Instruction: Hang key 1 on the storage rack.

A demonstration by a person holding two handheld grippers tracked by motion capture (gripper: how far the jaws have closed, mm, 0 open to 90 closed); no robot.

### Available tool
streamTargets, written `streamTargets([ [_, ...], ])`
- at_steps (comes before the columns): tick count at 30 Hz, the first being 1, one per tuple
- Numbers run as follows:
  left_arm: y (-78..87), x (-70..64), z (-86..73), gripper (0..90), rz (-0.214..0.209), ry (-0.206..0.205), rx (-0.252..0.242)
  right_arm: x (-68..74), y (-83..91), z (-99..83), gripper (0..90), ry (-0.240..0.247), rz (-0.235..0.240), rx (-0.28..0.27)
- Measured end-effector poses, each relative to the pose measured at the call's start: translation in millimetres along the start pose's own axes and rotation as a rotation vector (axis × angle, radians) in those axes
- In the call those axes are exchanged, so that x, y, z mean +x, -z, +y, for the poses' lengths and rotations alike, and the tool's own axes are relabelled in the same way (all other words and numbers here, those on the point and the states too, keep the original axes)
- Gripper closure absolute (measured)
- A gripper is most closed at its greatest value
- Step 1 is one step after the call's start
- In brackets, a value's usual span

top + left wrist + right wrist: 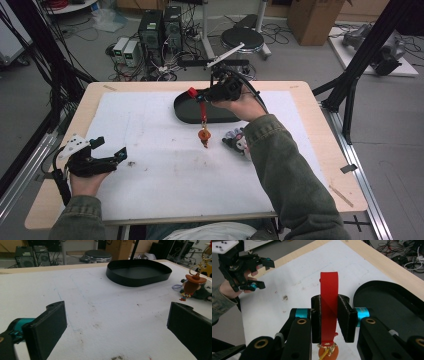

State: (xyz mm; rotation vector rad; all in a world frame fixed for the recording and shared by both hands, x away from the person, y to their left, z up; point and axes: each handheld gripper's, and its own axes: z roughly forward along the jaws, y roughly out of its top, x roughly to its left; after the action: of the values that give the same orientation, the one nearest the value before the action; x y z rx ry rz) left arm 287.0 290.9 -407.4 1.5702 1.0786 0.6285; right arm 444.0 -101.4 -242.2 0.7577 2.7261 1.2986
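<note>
Here's the bench [320, 165], its wooden edge framing the big white mat [165, 170] that covers most of it. At the far side of the mat sits the black oval tray [187, 112], low-walled, and from my left tool's view I can see it bare inside. My right tool [200, 95] is up over the tray's near rim, its jaws pressed together on the red strap [329, 307], which stands up between the pads in the right tool's view. Below the strap the keychain charm [204, 134] dangles in the air over the mat, just in front of the tray; in the left tool's view it reads as a little figure with a wide brown hat. Just beside it, to the right and lying on the mat, is a small dark plush toy [239, 141], close against my right sleeve. My left tool [112, 152] is low at the near left of the mat, well apart from all that, jaws spread wide with nothing between them.
</note>
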Motion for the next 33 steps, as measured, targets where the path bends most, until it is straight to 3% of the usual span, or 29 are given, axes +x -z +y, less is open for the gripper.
streamTargets([
  [4,-0.4,0.4,0.2,3.2,-0.002,0.000,0.002,-9.3,-1.7,11.7,74.5,0.004,0.017,0.005],
  [16,-1.6,2.2,0.5,3.1,-0.004,0.003,-0.006,-32.8,-5.3,44.5,74.4,-0.022,-0.021,0.047],
  [24,-5.1,2.9,1.2,3.1,-0.015,0.000,-0.004,-58.1,-4.1,64.0,74.3,-0.069,-0.092,0.060],
  [33,-6.8,4.1,1.2,3.2,-0.019,0.003,-0.007,-62.7,1.1,85.4,74.3,-0.078,-0.138,0.079],
])
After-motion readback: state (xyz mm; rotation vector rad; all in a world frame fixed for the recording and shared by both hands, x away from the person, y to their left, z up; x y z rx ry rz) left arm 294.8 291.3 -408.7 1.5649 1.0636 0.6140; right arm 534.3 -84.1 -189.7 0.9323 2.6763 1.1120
